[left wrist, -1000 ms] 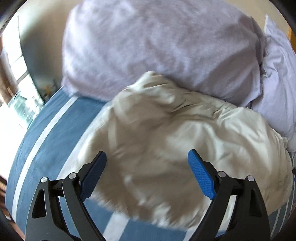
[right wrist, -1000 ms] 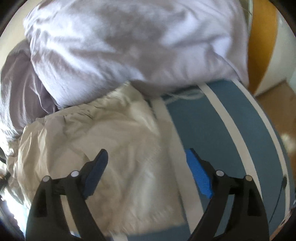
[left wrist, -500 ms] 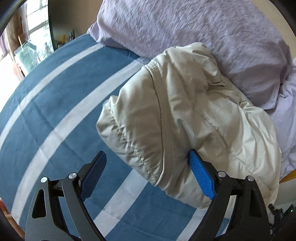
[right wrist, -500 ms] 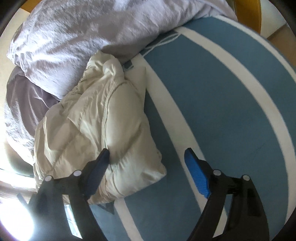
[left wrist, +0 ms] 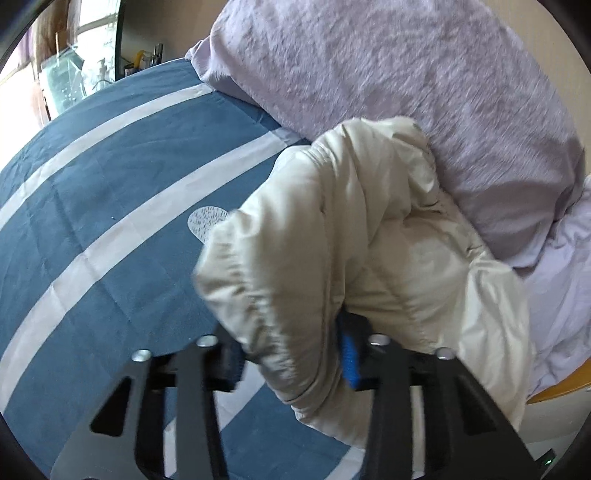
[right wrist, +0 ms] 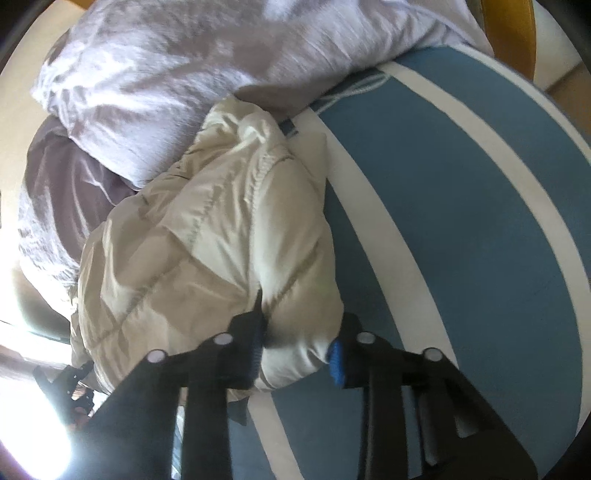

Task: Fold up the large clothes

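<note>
A bed covered in blue bedding with white stripes carries lilac pillows at its head, a bright window beyond, and a yellow-orange wooden frame alongside.

No text, brand, number or sign can be read in either view; the pale patch on the blue white-striped bedspread, centre-left, is too blurred.
</note>
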Motion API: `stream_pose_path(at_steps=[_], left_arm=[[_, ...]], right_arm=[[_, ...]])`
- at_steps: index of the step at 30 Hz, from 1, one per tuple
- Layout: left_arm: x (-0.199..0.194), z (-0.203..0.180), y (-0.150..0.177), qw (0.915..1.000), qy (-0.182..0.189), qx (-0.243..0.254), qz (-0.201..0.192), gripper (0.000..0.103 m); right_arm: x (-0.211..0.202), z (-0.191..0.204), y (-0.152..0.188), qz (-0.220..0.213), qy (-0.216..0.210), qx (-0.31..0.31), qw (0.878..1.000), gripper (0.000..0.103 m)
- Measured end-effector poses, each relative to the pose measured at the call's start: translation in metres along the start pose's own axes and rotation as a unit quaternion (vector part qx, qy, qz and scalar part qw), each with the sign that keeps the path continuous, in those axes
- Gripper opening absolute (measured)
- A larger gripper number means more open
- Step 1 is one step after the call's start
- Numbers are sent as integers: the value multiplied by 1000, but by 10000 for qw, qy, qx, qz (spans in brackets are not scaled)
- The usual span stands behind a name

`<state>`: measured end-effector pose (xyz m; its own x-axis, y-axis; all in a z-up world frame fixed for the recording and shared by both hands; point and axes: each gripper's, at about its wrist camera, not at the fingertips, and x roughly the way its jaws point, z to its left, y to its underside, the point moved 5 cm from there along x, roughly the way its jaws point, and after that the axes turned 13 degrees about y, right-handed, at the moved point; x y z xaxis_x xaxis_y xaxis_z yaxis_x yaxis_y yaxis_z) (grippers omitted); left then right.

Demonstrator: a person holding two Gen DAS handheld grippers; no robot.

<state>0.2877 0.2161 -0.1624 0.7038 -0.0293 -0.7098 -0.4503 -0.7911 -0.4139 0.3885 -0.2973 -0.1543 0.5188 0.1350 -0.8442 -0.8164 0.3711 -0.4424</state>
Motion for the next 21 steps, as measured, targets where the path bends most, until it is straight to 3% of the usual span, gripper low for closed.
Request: stream_pose_path(at_steps=[2, 7, 21], left_arm=[[-7, -1, 0, 9999, 120, 13, -22, 27], [-27, -2, 5, 9996, 198, 191, -101, 24], [-95, 73, 39, 9991, 405, 84, -133, 24]], right_arm=[[-6, 3, 2, -108, 2, -53, 9999, 23], [-18, 8, 11, -214, -38, -136, 9997, 22], [-47, 3, 91, -197, -239, -335, 9990, 22]])
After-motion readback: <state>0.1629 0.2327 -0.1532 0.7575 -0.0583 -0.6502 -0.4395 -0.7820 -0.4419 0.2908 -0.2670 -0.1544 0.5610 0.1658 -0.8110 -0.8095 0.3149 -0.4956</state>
